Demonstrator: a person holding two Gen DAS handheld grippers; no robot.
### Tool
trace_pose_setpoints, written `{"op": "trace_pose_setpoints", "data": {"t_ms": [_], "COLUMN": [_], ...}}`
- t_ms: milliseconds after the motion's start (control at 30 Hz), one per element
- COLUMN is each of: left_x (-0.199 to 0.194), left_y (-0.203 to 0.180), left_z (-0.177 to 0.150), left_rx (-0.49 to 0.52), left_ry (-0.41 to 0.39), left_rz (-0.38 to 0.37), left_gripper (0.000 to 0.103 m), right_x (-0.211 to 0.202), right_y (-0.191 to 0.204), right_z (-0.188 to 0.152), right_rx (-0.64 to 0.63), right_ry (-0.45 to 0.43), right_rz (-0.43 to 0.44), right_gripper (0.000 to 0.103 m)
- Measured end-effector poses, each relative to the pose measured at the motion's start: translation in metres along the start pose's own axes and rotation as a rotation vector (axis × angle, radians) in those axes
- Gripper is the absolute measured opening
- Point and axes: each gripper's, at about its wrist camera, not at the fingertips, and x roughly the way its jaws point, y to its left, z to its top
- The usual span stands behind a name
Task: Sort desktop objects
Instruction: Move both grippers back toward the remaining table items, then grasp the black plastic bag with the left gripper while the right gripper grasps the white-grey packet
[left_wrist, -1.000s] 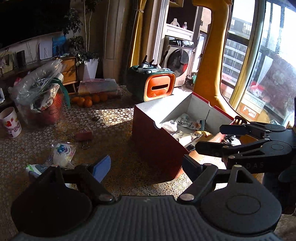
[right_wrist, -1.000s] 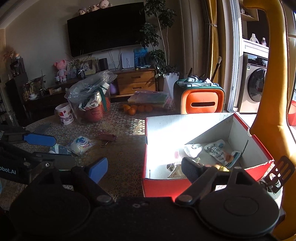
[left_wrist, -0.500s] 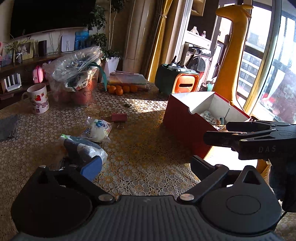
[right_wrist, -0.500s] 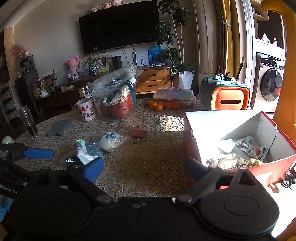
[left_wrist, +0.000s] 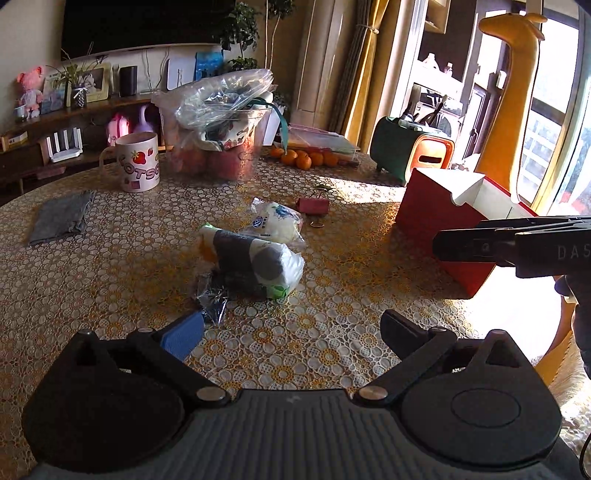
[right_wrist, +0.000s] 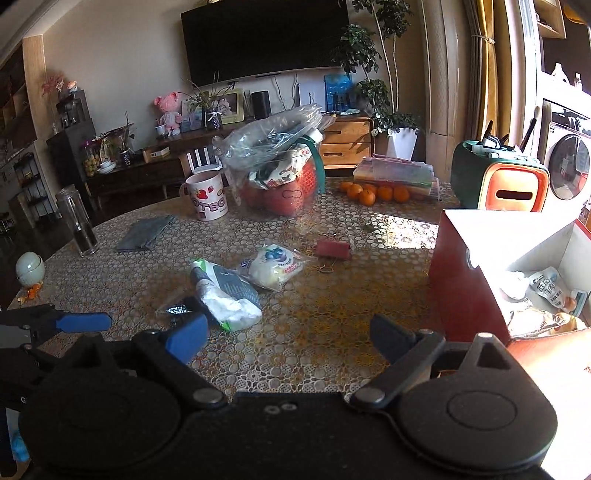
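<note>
In the left wrist view the left gripper (left_wrist: 291, 332) has its jaws spread wide and empty, and the soft crinkly packet (left_wrist: 255, 262) lies on the table at 12 o'clock from it, with the red box (left_wrist: 436, 225) at 2 o'clock; I think the thin film can slip or tear if pinched only at its loose edge. In the right wrist view the right gripper (right_wrist: 288, 336) is also spread and empty, the same packet (right_wrist: 225, 295) is at 11 o'clock, touching a round glossy pouch (right_wrist: 275, 267), so a careless grasp may drag both over the bumpy lace tablecloth (right_wrist: 332, 295).
</note>
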Motion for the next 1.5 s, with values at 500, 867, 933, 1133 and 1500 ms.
{"op": "trace_pose_setpoints", "data": {"t_ms": [500, 867, 933, 1133, 1500], "left_x": [0.049, 0.092, 0.097, 0.107, 0.118], "left_y": [0.034, 0.051, 0.053, 0.057, 0.059], "left_z": [-0.013, -0.013, -0.012, -0.008, -0.006], "left_rx": [0.022, 0.025, 0.024, 0.005, 0.010], "left_ry": [-0.009, 0.027, 0.024, 0.010, 0.003], "left_rz": [0.076, 0.112, 0.122, 0.131, 0.155], "left_gripper": [0.102, 0.102, 0.102, 0.101, 0.083], "right_x": [0.070, 0.133, 0.142, 0.168, 0.190], "right_y": [0.045, 0.061, 0.062, 0.061, 0.057], "right_z": [0.007, 0.008, 0.008, 0.011, 0.010], "right_rx": [-0.106, -0.171, -0.188, -0.197, -0.164], "right_ry": [0.075, 0.144, 0.149, 0.174, 0.192], "right_rz": [0.031, 0.051, 0.044, 0.037, 0.051], "right_gripper": [0.092, 0.086, 0.085, 0.081, 0.071]}}
